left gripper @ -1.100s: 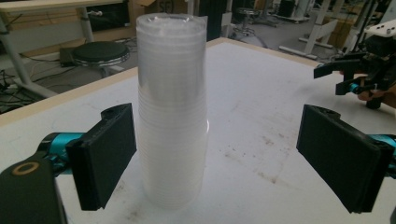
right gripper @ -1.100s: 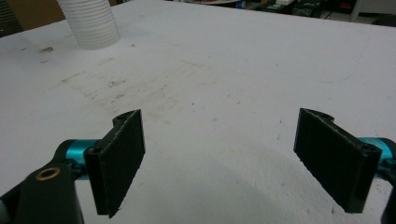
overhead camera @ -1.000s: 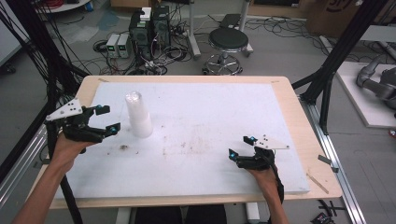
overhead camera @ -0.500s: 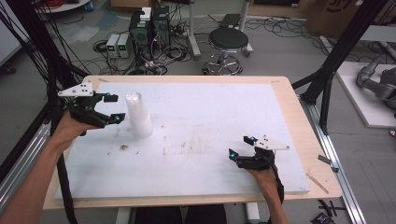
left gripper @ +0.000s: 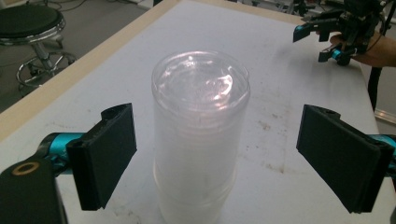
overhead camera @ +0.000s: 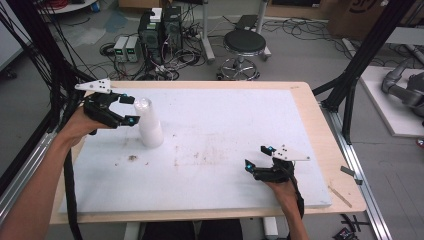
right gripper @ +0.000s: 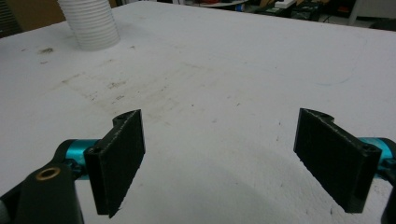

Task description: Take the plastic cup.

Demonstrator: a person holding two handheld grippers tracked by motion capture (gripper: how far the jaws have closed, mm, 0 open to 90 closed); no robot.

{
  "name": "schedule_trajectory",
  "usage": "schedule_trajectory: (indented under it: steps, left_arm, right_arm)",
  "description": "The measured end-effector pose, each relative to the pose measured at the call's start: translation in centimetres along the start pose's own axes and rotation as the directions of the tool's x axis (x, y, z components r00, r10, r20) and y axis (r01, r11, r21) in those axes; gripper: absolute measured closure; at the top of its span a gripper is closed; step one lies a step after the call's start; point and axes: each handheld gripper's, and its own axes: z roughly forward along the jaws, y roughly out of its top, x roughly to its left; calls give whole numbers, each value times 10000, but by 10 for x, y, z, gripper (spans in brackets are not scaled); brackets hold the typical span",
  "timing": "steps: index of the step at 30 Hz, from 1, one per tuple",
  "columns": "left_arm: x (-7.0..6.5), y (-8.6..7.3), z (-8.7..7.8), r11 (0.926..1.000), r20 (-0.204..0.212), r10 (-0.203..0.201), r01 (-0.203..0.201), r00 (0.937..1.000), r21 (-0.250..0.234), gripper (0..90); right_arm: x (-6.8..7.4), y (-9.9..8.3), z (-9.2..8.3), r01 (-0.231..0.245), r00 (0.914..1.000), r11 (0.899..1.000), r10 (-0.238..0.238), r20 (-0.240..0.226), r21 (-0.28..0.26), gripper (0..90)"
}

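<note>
A stack of clear plastic cups (overhead camera: 149, 125) is being kept upright on the white sheet (overhead camera: 225, 125) covering the table (overhead camera: 320, 130), near its left edge and toward the far left corner. The left gripper (overhead camera: 129, 110) is being held level at the stack's upper part, released, with its jaws spread to either side of the cups (left gripper: 198, 140) and touching neither side. The right gripper (overhead camera: 259, 159) is being held low near the table's front right corner, well apart from the stack, its jaws likewise spread wide on nothing.

Clear plastic cup stack (left gripper: 201, 140), upside down, upright
</note>
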Motion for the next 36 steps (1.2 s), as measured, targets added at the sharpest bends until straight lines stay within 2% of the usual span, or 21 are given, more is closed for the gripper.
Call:
schedule_trajectory:
  steps: [3,10,12,16,19,30,36]
  left_arm:
    - [3,3,3,9996,32,54,-55,10000,292,119]
    - [8,8,12,9979,189,159,-170,9997,619,120]
    - [9,8,15,9982,237,144,-158,9996,577,120]
    - [9,6,23,9952,246,155,-178,9996,962,120]
    - [9,7,28,9950,353,211,-244,9992,968,121]
    - [9,5,43,9909,299,197,-235,9994,1327,126]
    - [11,5,44,9890,208,161,-190,9997,1469,141]
  right_arm:
    - [0,0,0,2,10000,10000,-2,-3,-5,160]
    - [0,0,0,59,10000,10000,-59,-8,-28,160]
    - [0,0,0,105,9999,9999,-105,12,-51,160]
    - [0,0,0,94,10000,9999,-94,13,-45,160]
    - [0,0,0,92,10000,9999,-92,18,-55,160]
    - [-1,0,0,119,9999,9999,-119,12,-67,160]
    - [-1,0,0,118,9999,9999,-118,13,-75,160]
